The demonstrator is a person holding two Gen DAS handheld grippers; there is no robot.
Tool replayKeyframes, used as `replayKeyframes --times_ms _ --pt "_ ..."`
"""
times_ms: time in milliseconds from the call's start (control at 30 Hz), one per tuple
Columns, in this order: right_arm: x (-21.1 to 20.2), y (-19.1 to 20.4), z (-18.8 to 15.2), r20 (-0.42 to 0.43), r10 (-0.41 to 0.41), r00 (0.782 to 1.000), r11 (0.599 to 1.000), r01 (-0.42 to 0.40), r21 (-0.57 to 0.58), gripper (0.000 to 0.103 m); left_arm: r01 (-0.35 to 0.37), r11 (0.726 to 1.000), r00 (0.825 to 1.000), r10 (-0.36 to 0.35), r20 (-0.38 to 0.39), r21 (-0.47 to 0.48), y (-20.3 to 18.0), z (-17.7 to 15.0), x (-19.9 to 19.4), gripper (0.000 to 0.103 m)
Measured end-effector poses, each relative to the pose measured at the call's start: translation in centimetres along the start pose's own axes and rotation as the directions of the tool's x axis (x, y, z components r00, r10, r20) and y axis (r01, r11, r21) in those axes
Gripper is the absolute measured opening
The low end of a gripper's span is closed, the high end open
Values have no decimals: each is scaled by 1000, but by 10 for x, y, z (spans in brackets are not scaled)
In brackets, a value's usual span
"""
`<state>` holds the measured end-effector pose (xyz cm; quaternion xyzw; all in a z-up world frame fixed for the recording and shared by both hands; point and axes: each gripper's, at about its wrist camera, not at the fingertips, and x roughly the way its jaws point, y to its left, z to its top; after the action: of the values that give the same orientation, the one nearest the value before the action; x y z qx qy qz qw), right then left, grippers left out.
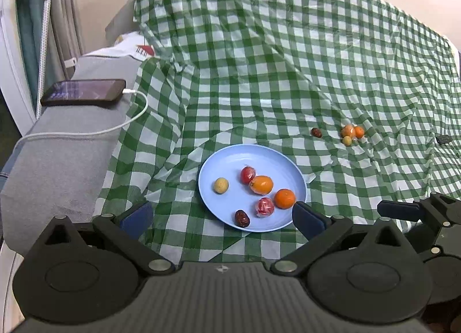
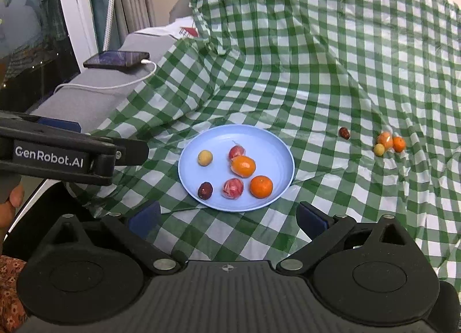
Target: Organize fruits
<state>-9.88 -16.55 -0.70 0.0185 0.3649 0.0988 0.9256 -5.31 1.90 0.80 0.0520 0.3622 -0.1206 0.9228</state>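
At the bottom of each wrist view we see our own fingers spread wide with nothing between them: the left gripper (image 1: 222, 219) and the right gripper (image 2: 227, 216) are both released, hovering just short of the blue plate (image 2: 187, 171), which we judge is the collecting spot.

On the plate, mid-frame, six fruits lie apart or lightly touching: a dark date (image 2: 205, 190), a wrapped red fruit (image 2: 232, 188), a mandarin (image 2: 261, 186), a glossy orange fruit (image 2: 243, 166), another wrapped red one behind it, and a small yellow fruit (image 2: 205, 158).

Farther back, right of centre, a lone date (image 2: 344, 133) and a tight cluster of small orange and yellow fruits (image 2: 388, 143) sit on the green checked cloth (image 2: 288, 59), probably waiting for pickup.

At upper left, a charging phone (image 2: 118, 59) rests on a grey armrest.
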Motion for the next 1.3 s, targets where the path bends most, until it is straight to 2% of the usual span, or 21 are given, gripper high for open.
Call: replayKeyframes --times_ms 267,633,1300 --pt "-11 1 -1 33 -6 999 1000 6 9 100 -6 1000 999 6 34 6 -4 -2 -14 103" --pt "-9 -1 -1 23 -6 1000 999 5 35 100 -9 1000 1000 8 28 13 -4 0 -14 103" --pt "17 -21 1 -19 -11 1000 993 13 115 100 -21 1000 999 22 -27 11 -2 13 19 103"
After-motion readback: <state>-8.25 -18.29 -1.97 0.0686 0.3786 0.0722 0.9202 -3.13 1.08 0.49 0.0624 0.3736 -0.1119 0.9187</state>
